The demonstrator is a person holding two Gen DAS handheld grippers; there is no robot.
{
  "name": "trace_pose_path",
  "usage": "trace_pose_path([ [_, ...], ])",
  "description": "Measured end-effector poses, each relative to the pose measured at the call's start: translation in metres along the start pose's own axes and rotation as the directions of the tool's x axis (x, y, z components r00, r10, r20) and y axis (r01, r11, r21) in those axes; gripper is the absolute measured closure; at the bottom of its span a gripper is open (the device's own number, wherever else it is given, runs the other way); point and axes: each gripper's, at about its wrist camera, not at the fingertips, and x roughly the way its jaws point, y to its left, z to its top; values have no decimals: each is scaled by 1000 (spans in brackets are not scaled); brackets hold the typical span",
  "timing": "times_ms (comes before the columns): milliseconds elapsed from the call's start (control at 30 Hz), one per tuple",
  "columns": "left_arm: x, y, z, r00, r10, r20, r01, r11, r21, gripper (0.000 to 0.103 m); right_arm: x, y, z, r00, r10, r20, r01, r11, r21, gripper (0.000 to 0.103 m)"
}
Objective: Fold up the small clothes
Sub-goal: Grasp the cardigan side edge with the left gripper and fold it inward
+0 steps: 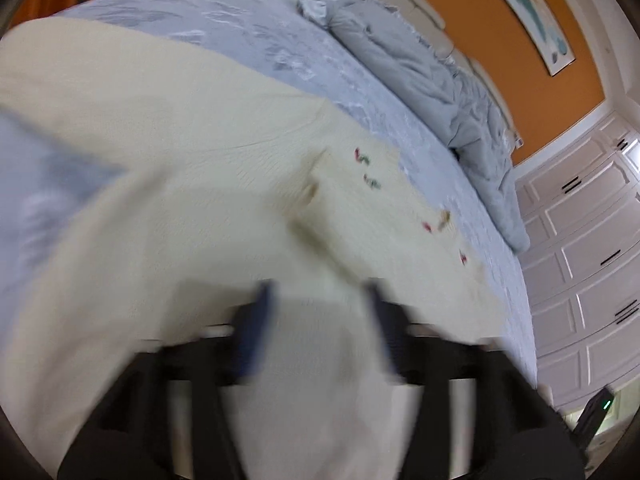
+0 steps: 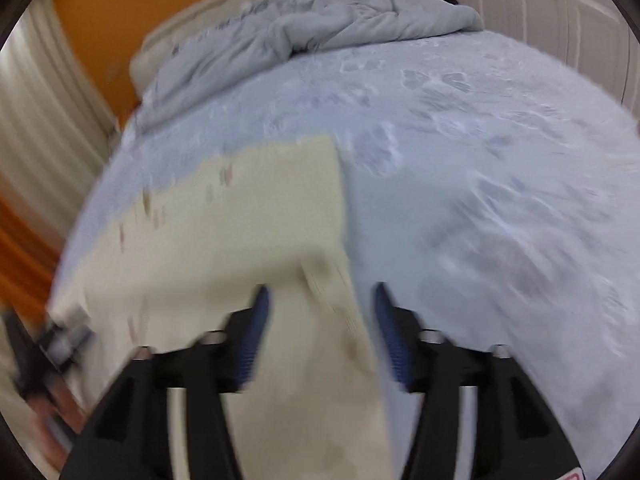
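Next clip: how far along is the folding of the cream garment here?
Done: the cream garment lies spread on the blue bedspread, one part apparently turned over. In hand: both the left tool and the right tool are open over its edge, gripping nothing. Left: most of the folding.

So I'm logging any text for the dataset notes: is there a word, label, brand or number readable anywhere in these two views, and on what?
No readable text in either view.
Cream garment: small red and green marks, apparently embroidery, not letters.
Wall picture: blue shapes only, no legible writing.
Right gripper body: a red mark at the bottom right edge of the frame, cut off and unreadable.
Grey bedspread: woven pattern, no words.
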Motion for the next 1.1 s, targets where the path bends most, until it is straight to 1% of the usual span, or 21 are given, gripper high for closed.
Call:
trace_pose_path([
  [33, -17, 6, -6, 1000, 22, 1, -22, 1000, -8, 12, -8, -7, -18, 999, -1, -32, 0, 1000, -17, 43],
  [133, -74, 34, -31, 995, 96, -18, -96, 995, 29, 12, -27, -26, -76, 989, 9, -150, -13, 999, -30, 43],
  [167, -90, 46, -42, 986, 164, -36, -162, 985, 54, 12, -29, -28, -95, 982, 14, -187, -19, 999, -26, 43],
  [300, -124, 89, -77, 950, 296, -103, -295, 955, 22, 11, -32, -21, -135, 967, 63, -246, -61, 998, 13, 41],
  [333, -128, 99, -87, 949, 291, -122, -294, 956, 0, 16, -32, -11, -137, 967, 77, -242, -82, 997, -11, 47],
  [367, -132, 99, -92, 950, 294, -104, -294, 956, 14, 21, -30, -3, -137, 963, 100, -249, -114, 993, -40, 83],
  [400, -132, 93, -97, 934, 341, -102, -336, 940, 65, 38, -28, 3, -137, 960, 111, -259, -131, 989, -64, 90],
  [433, -128, 85, -101, 914, 386, -123, -372, 920, 122, 57, -29, 8, -134, 961, 102, -257, -125, 989, -77, 91],
  [467, -129, 80, -103, 919, 373, -130, -356, 925, 136, 71, -36, 10, -129, 962, 119, -245, -139, 988, -69, 92],
  [500, -129, 73, -105, 938, 291, -187, -271, 955, 123, 95, -48, 11, -124, 968, 118, -221, -137, 988, -73, 93],
  [533, -132, 69, -105, 943, 264, -202, -246, 963, 110, 95, -63, 9, -120, 976, 105, -191, -123, 989, -85, 93],
  [633, -163, 49, -102, 956, 238, -173, -211, 964, 159, 95, -104, -13, -116, 987, 67, -145, -78, 994, -76, 96],
  [700, -173, 50, -106, 955, 221, -199, -190, 968, 161, 95, -105, -35, -128, 980, 29, -198, -41, 998, -57, 96],
  [800, -161, 69, -125, 918, 220, -330, -187, 974, 130, 95, -83, -43, -150, 950, 4, -313, -24, 998, -62, 95],
  [833, -155, 78, -131, 909, 218, -356, -192, 975, 108, 93, -81, -43, -153, 949, 3, -314, -22, 998, -56, 94],
  [867, -155, 86, -130, 911, 207, -356, -196, 978, 67, 91, -84, -42, -152, 959, -11, -284, -2, 999, -46, 91],
  [900, -162, 93, -125, 932, 166, -321, -178, 984, -7, 91, -88, -41, -149, 968, -29, -248, 20, 999, -38, 88],
  [967, -177, 99, -104, 964, 146, -224, -167, 983, -81, 79, -101, -38, -136, 986, -91, -141, 88, 996, -27, 71],
  [1000, -187, 101, -82, 975, 171, -141, -187, 976, -108, 53, -108, -34, -129, 990, -109, -90, 107, 994, -27, 66],
  [1033, -193, 104, -65, 975, 203, -87, -213, 969, -124, 27, -113, -25, -123, 994, -102, -41, 100, 994, -38, 62],
  [1100, -198, 110, -14, 961, 269, 58, -256, 951, -172, 22, -111, -2, -115, 998, -67, -12, 66, 994, -82, 55],
])
